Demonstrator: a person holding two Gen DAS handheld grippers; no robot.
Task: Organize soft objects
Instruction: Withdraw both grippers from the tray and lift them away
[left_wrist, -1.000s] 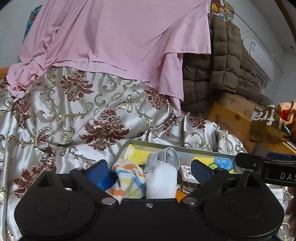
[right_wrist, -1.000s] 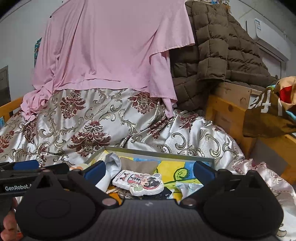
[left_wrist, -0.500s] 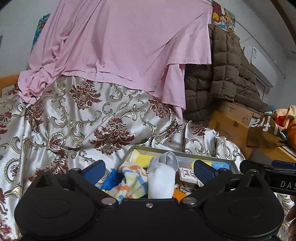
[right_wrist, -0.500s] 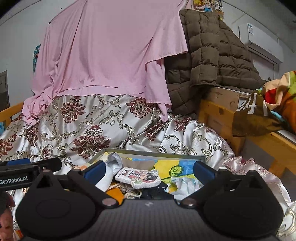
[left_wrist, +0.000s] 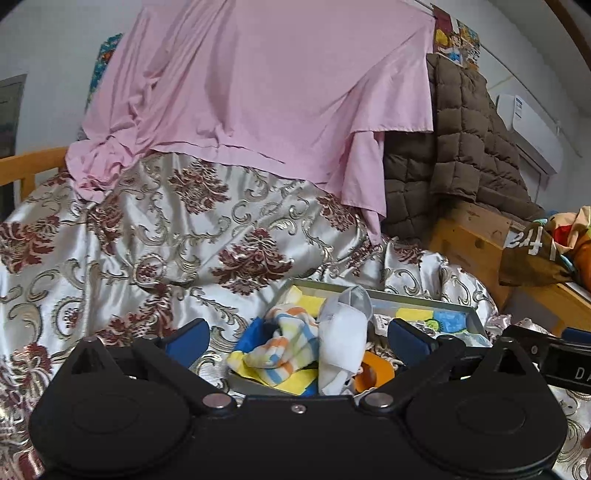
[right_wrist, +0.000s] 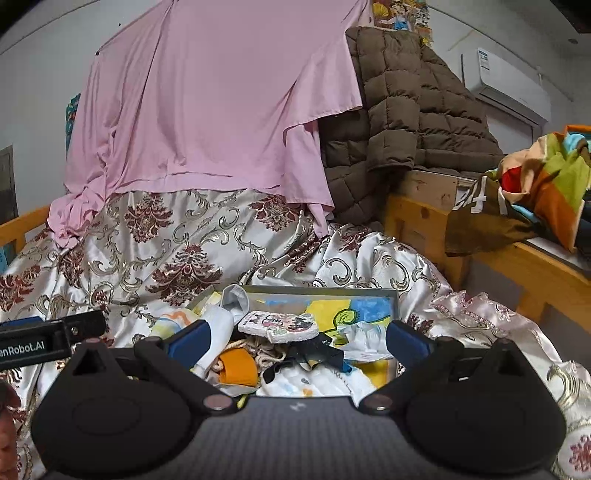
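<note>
A shallow grey tray (left_wrist: 417, 298) with a yellow and blue picture lining lies on the patterned satin bedspread, and it also shows in the right wrist view (right_wrist: 325, 290). It holds soft items: a striped cloth (left_wrist: 291, 341), a white sock (left_wrist: 343, 341), an orange piece (right_wrist: 238, 371), a printed plush patch (right_wrist: 279, 326), a rope bundle (right_wrist: 264, 352) and white cloths (right_wrist: 364, 341). My left gripper (left_wrist: 298, 338) is open and empty just before the tray. My right gripper (right_wrist: 299, 339) is open and empty over the tray's near edge.
A pink sheet (left_wrist: 258, 96) and a brown quilted jacket (right_wrist: 399, 122) hang behind the bed. A wooden bed frame (right_wrist: 491, 266) with colourful cloth (right_wrist: 546, 173) stands at the right. The satin bedspread (left_wrist: 147, 251) slopes up on the left.
Both grippers have drawn back and risen slightly, so the tray sits lower and further in view. Both stay open and empty.
</note>
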